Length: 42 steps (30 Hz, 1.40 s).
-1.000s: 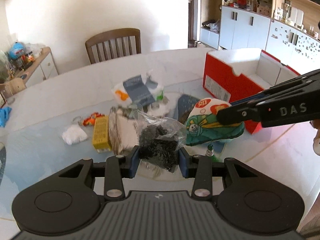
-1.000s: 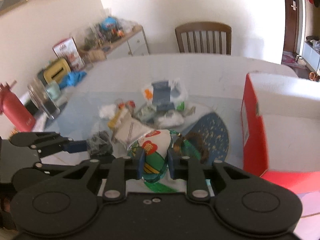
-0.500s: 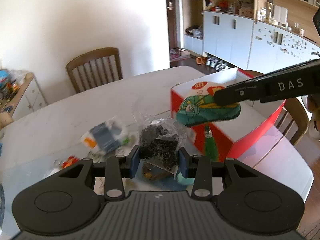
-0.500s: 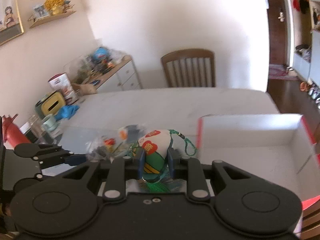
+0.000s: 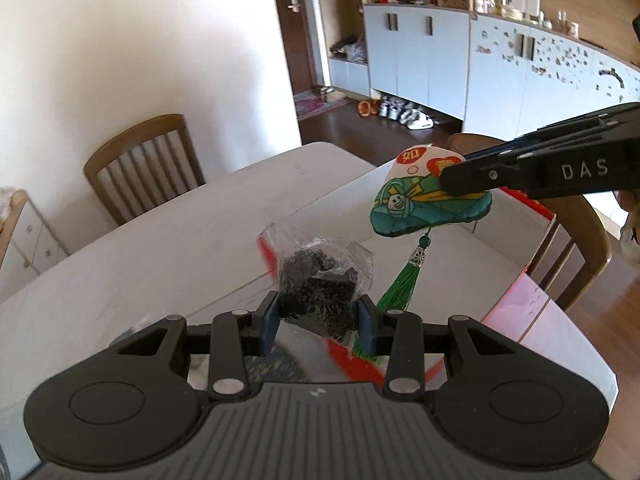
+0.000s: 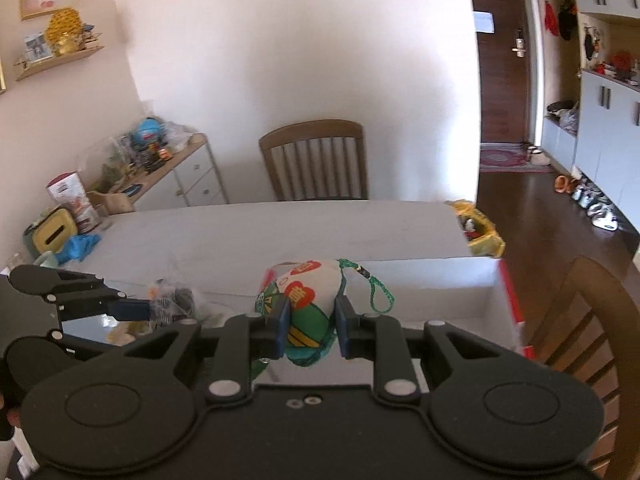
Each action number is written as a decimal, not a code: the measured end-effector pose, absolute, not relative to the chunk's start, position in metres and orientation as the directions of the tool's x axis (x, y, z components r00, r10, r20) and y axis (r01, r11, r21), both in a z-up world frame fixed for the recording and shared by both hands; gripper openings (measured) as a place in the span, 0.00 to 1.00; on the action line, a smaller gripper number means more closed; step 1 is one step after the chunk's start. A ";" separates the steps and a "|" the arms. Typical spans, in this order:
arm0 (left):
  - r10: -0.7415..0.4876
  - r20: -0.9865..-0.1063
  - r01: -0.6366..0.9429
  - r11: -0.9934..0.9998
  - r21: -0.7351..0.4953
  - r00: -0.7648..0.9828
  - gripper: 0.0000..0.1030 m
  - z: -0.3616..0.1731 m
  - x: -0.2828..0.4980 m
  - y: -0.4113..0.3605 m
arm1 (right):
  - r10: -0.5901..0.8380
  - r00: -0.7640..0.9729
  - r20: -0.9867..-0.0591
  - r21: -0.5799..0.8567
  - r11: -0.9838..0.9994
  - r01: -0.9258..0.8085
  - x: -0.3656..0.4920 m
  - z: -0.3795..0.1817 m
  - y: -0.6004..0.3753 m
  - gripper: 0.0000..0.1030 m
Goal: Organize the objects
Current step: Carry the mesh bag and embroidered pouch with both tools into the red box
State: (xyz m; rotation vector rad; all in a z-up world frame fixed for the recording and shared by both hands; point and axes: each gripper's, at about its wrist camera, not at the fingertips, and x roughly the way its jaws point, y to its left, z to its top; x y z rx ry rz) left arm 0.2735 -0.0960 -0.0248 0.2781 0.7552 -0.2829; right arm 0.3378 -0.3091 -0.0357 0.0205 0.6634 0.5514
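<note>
Right gripper grasps embroidered sachet, left gripper clutches dark-filled bag; open box lies just beneath both

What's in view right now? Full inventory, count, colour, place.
Stuffed sachet: 1, white top with red and green print, green tassel, held in the air over the box.
Clear bag of dark bits: 1, black contents, held above the box's near corner.
Box: 1, red outside, white inside, open, on the table.
Table: 1, white.
Chairs: 2, brown wood, one at the far side, one at the right.
Sideboard: 1, white, cluttered top, by the left wall.
Cabinets: pale blue-grey, far wall.
Left gripper: black, shut on the bag.
Right gripper: black, shut on the sachet.
</note>
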 end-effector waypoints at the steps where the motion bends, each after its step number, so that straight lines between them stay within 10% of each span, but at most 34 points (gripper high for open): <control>1: -0.152 -0.707 0.357 0.922 0.151 0.691 0.38 -0.026 0.279 -0.103 | 0.487 0.654 -0.579 0.190 0.861 -0.472 0.341 -0.037 -0.316 0.21; 42: -0.032 -0.935 0.581 0.791 0.192 0.352 0.39 -0.154 0.401 -0.208 | 0.369 0.396 -0.841 0.148 0.861 -0.487 0.394 -0.154 -0.332 0.25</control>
